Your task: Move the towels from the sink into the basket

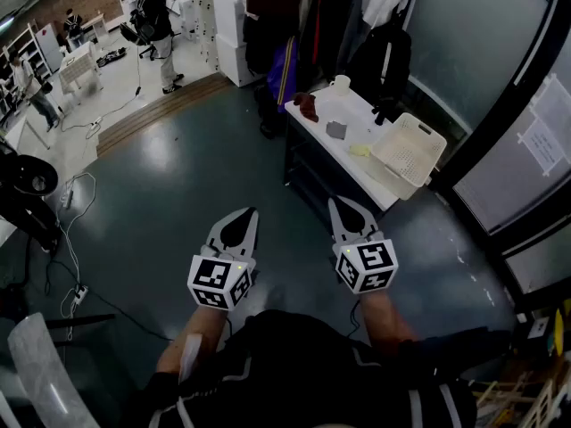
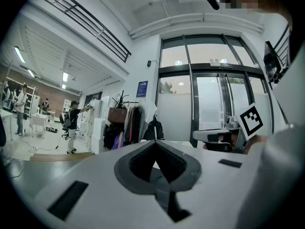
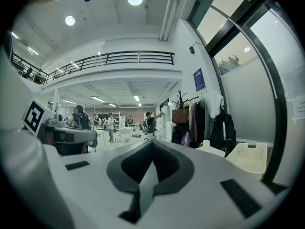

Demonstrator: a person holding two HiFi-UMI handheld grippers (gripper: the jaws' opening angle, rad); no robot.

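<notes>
On a white table [image 1: 379, 184] ahead lie three small towels: a dark red one [image 1: 307, 105], a grey one [image 1: 336, 130] and a pale yellow one [image 1: 359, 150]. A white slotted basket [image 1: 408, 150] stands at the table's right end and shows in the right gripper view too [image 3: 248, 157]. No sink is visible. Both grippers hover over the dark floor, well short of the table. My left gripper [image 1: 247, 211] is shut and empty, its tips meeting [image 2: 155, 145]. My right gripper [image 1: 338, 202] is likewise shut with nothing held [image 3: 152, 142].
A white cup [image 1: 340, 83] stands at the table's far end. Coats and bags [image 1: 312, 25] hang on a rack behind it. Glass doors [image 1: 500, 105] run along the right. Cables [image 1: 71, 239] trail on the floor at left; people stand far off.
</notes>
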